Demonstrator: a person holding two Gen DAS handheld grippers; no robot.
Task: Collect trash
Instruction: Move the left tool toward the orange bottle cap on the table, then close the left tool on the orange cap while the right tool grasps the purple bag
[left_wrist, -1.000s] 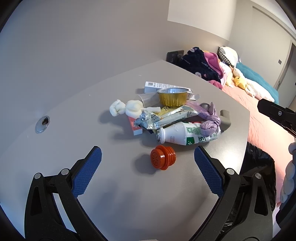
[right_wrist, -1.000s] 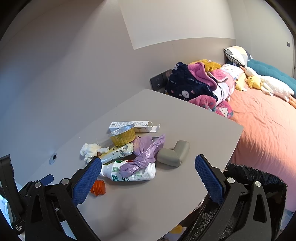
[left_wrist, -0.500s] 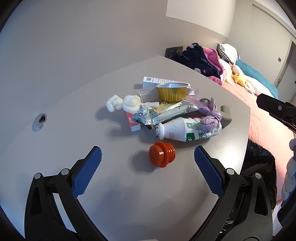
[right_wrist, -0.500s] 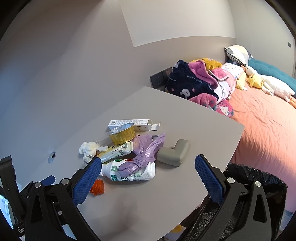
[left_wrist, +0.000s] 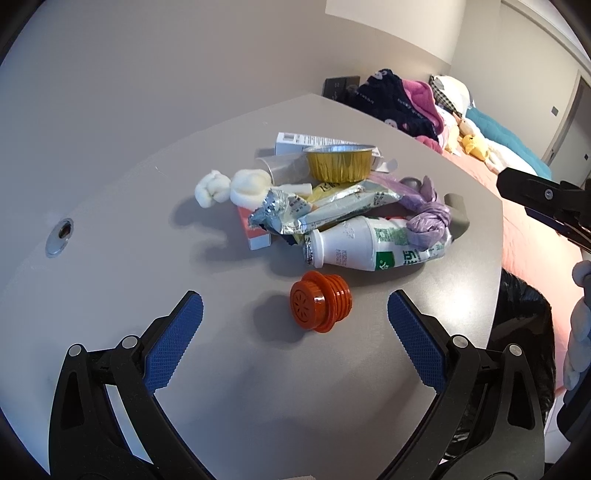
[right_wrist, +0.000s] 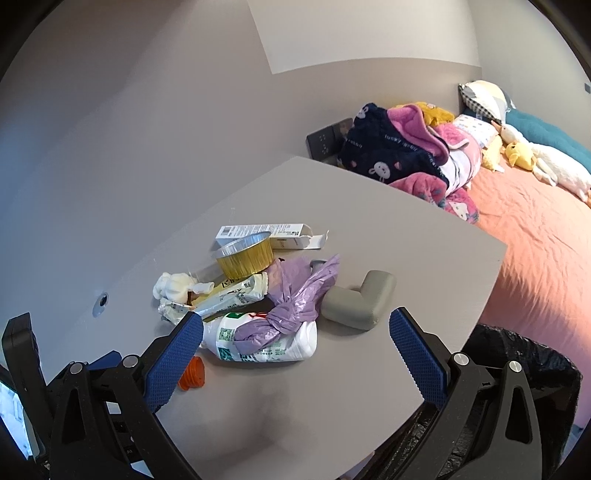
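Observation:
A pile of trash lies on the grey table (left_wrist: 147, 206): an orange ribbed cap (left_wrist: 319, 306), a white bottle (left_wrist: 369, 251) on its side, a knotted purple bag (left_wrist: 428, 218), a silver wrapper (left_wrist: 325, 210), a gold foil cup (left_wrist: 338, 162), white tissue wads (left_wrist: 232, 184) and a white carton (left_wrist: 314, 142). My left gripper (left_wrist: 295, 332) is open, just short of the orange cap. My right gripper (right_wrist: 295, 350) is open over the table's near side, with the bottle (right_wrist: 273, 343) and purple bag (right_wrist: 291, 306) between its fingers in view.
A grey corner guard (right_wrist: 360, 302) lies right of the pile. A black bin bag (right_wrist: 517, 362) hangs open off the table's right edge. A bed with clothes (right_wrist: 402, 151) and plush toys stands beyond. A metal hole (left_wrist: 61, 234) is in the table at left.
My left gripper has moved closer to the pile, so the orange cap sits nearer its fingers. My right gripper has shifted slightly. Both stay open.

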